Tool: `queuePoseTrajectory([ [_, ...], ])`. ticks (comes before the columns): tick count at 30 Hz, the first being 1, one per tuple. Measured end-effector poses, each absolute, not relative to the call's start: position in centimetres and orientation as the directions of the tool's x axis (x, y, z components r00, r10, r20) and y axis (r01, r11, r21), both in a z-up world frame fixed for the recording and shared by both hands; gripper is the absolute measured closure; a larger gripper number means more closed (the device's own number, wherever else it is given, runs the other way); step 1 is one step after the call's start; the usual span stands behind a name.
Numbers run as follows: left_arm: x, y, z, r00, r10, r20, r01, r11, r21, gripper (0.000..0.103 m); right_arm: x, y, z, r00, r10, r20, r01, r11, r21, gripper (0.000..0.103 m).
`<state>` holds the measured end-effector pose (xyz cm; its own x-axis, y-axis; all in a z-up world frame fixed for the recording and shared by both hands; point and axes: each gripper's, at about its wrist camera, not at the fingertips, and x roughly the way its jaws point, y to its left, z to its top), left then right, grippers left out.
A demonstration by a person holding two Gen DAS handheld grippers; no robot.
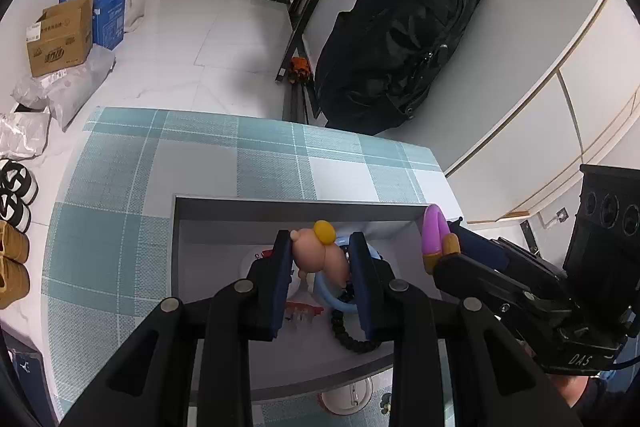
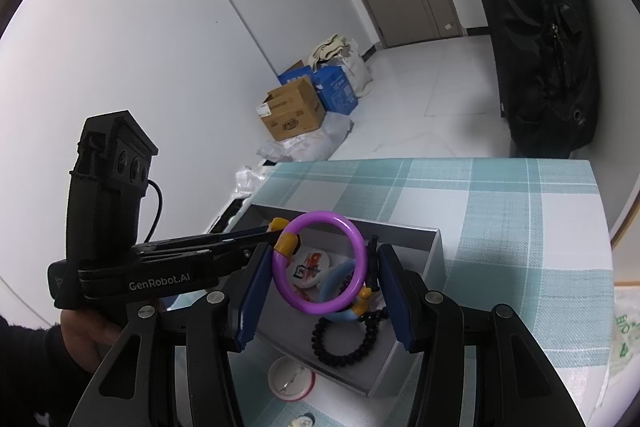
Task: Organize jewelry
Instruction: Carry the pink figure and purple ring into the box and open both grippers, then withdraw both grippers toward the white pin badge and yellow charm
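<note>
My left gripper (image 1: 322,263) is shut on a small peach figure charm (image 1: 320,255) with a yellow ball on top, held over the open grey box (image 1: 280,205). My right gripper (image 2: 325,249) is shut on a purple ring (image 2: 320,263) that carries an orange bead, also above the grey box (image 2: 438,259). Inside the box lie a blue ring (image 2: 332,283), a black bead bracelet (image 2: 340,343) and a round badge (image 2: 310,269). In the left wrist view, the right gripper (image 1: 444,251) and purple ring (image 1: 434,235) hang over the box's right end.
The box stands on a table with a teal plaid cloth (image 2: 520,211). A white round badge (image 2: 290,381) lies on the cloth just in front of the box. A black bag (image 1: 400,47) leans against the wall beyond the table. Cardboard boxes (image 1: 60,35) and shoes sit on the floor.
</note>
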<state>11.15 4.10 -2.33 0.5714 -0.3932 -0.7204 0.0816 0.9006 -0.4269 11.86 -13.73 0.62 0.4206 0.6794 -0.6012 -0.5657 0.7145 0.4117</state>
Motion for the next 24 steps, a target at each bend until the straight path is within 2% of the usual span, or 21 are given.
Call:
queuePoseTrajectory([
  [3, 11.1, 4.2, -2.5, 0.571, -0.401, -0.716, 0.078, 0.895, -0.440, 0.080, 11.7, -13.4, 0.5, 0.416, 0.677, -0.607, -0.570, 0.714, 0.407, 0.051],
  [6, 11.1, 5.0, -2.2, 0.589, -0.468, -0.659, 0.075, 0.844, -0.531, 0.080, 11.9, -13.0, -0.1, 0.406, 0.654, -0.639, -0.563, 0.729, 0.388, 0.049],
  [11, 11.4, 4.7, -1.5, 0.600, -0.483, -0.638, 0.096, 0.835, -0.542, 0.079, 11.7, -13.5, 0.2, 0.434, 0.651, -0.623, -0.564, 0.736, 0.375, 0.049],
  [12, 11.4, 4.6, -1.6, 0.595, -0.480, -0.644, 0.096, 0.838, -0.537, 0.071, 11.7, -13.7, 0.3, 0.440, 0.650, -0.619, -0.559, 0.738, 0.378, 0.049],
  [13, 11.4, 4.5, -1.7, 0.588, -0.483, -0.648, 0.096, 0.838, -0.537, 0.057, 11.6, -13.8, 0.4, 0.447, 0.648, -0.616, -0.557, 0.741, 0.375, 0.048],
  [15, 11.1, 4.7, -1.7, 0.596, -0.486, -0.639, 0.087, 0.830, -0.551, 0.043, 11.5, -14.0, 0.6, 0.462, 0.643, -0.611, -0.553, 0.747, 0.369, 0.040],
  [16, 11.0, 4.8, -1.7, 0.602, -0.489, -0.631, 0.083, 0.825, -0.560, 0.039, 11.4, -14.0, 0.7, 0.464, 0.645, -0.608, -0.553, 0.747, 0.370, 0.034],
  [19, 10.6, 5.1, -1.3, 0.610, -0.487, -0.625, 0.079, 0.822, -0.564, 0.038, 10.8, -14.2, 1.1, 0.478, 0.650, -0.591, -0.561, 0.743, 0.364, 0.024],
  [24, 9.4, 5.6, -0.8, 0.640, -0.440, -0.630, 0.057, 0.845, -0.532, 0.038, 9.7, -14.3, 1.5, 0.508, 0.627, -0.591, -0.565, 0.760, 0.322, 0.023],
])
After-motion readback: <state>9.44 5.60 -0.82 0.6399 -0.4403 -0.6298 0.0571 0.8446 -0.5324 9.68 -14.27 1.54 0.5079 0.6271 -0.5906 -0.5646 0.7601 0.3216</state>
